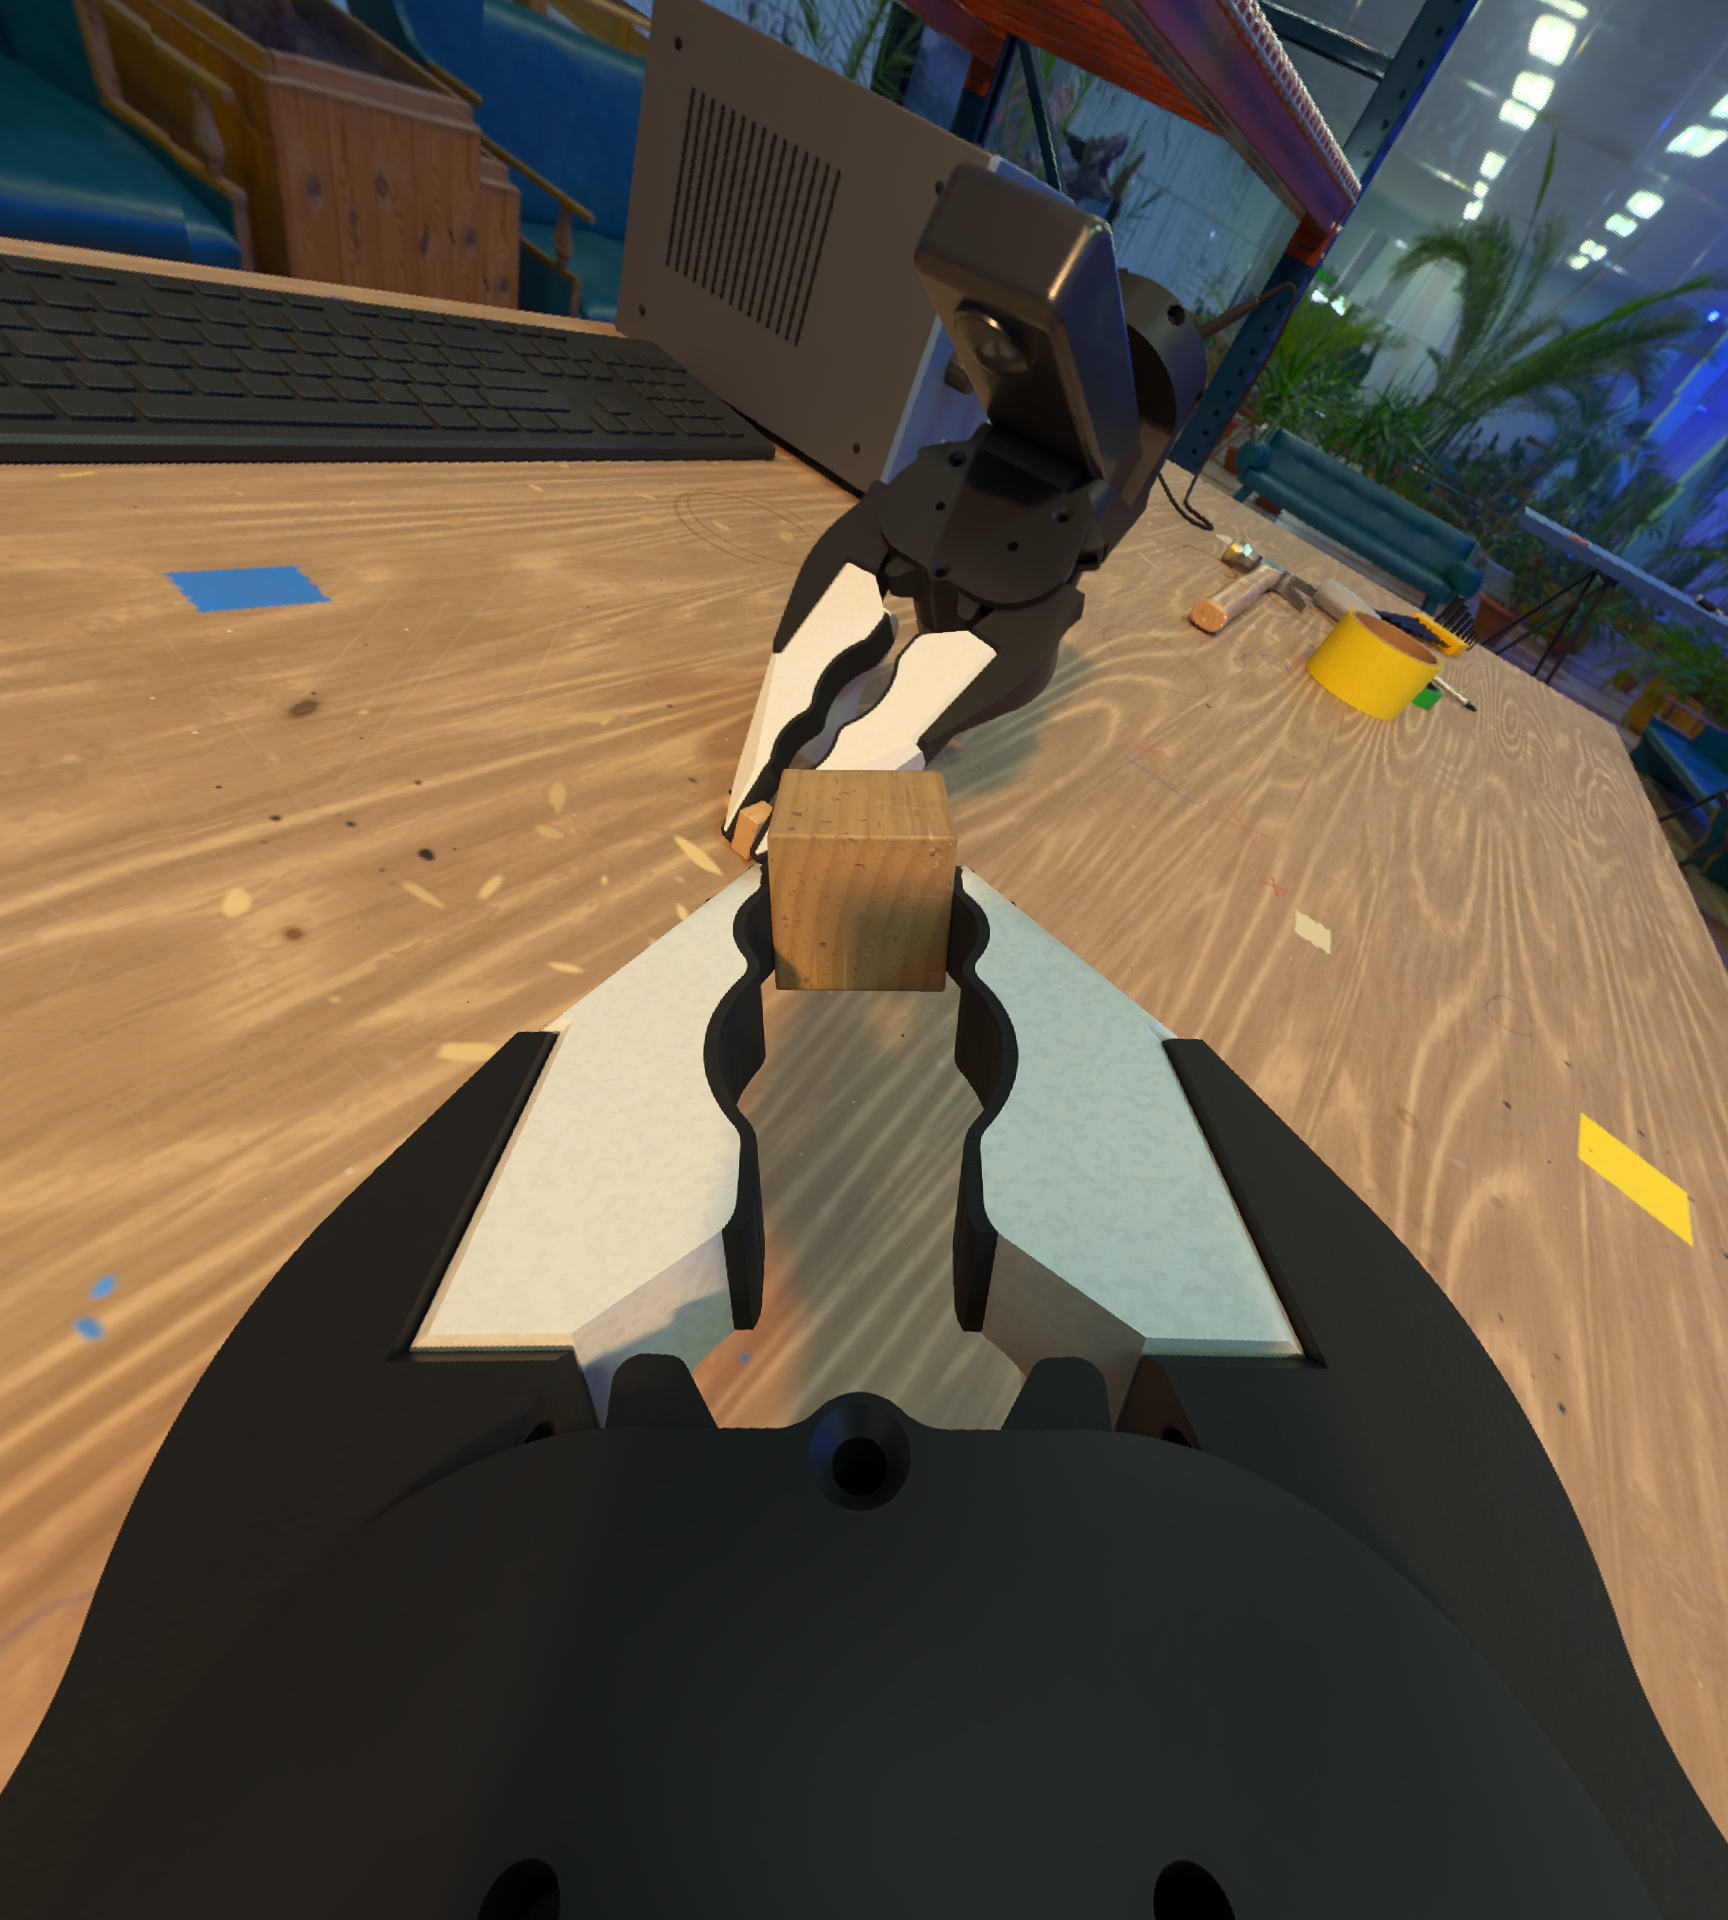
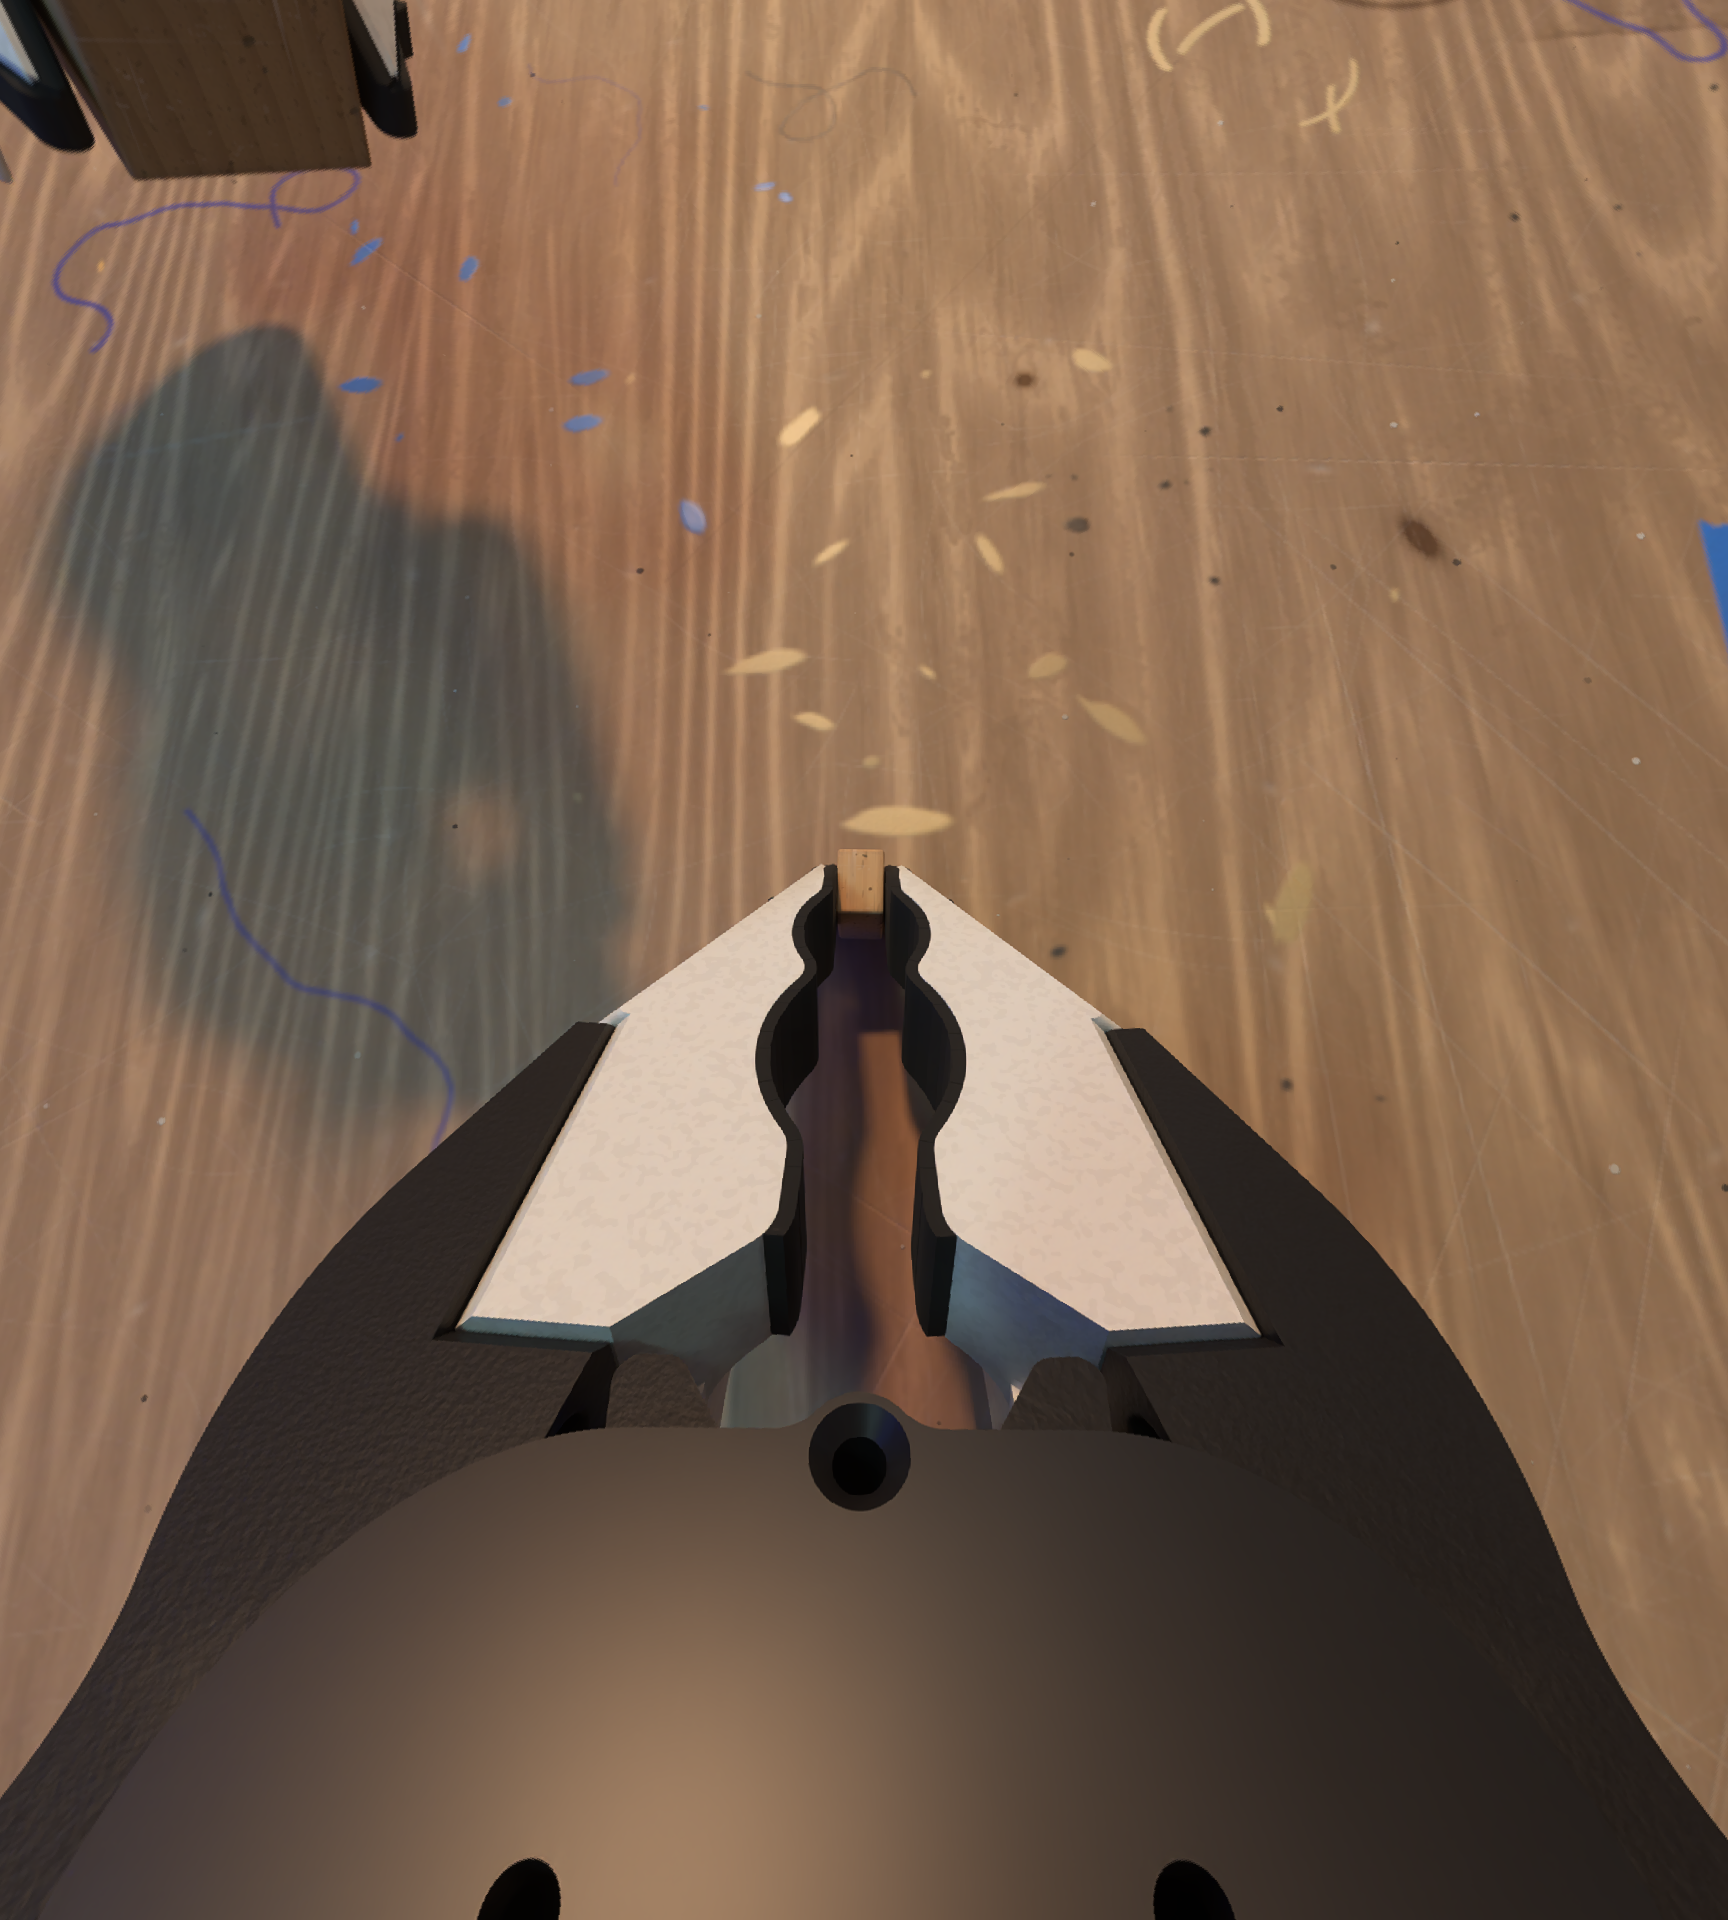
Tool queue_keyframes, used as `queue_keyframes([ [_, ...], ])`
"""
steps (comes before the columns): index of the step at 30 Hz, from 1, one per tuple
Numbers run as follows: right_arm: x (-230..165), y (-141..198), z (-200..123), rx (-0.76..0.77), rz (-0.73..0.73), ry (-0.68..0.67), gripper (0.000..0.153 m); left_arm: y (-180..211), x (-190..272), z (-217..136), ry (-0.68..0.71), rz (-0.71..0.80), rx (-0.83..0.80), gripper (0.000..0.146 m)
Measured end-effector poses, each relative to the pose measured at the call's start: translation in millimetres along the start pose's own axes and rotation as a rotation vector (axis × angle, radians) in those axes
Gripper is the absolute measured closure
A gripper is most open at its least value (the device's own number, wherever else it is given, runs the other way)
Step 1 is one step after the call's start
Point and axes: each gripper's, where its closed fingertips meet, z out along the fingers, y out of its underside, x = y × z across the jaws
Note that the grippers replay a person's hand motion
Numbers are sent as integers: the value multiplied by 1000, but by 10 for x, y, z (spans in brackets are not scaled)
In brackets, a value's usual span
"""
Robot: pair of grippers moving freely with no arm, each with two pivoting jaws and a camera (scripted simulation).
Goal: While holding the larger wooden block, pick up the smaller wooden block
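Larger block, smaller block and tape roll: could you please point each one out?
Larger block (image 1: 858,894): left wrist view, front face.
Smaller block (image 2: 860,879): right wrist view, top face.
Tape roll (image 1: 1364,677): left wrist view, outer wall.

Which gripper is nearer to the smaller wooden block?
Right. The right gripper pinches the smaller wooden block at its fingertips; the left gripper is alongside, clamping the larger wooden block.

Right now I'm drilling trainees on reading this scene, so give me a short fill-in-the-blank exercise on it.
1. The left gripper is shut on the ____ wooden block.
2. The smaller wooden block sits between the fingertips of the ____ gripper.
3. The tape roll on the table is ____ in colour.

Missing words: larger; right; yellow
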Motion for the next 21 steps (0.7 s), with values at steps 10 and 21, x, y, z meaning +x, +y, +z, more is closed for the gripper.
queue_keyframes([
  [10,43,-236,-110,192,313,-104,145,-118,-292,-142,-104,-82,74,114],
  [21,175,-274,-214,305,607,-231,145,-314,-658,-425,-50,-408,269,114],
])
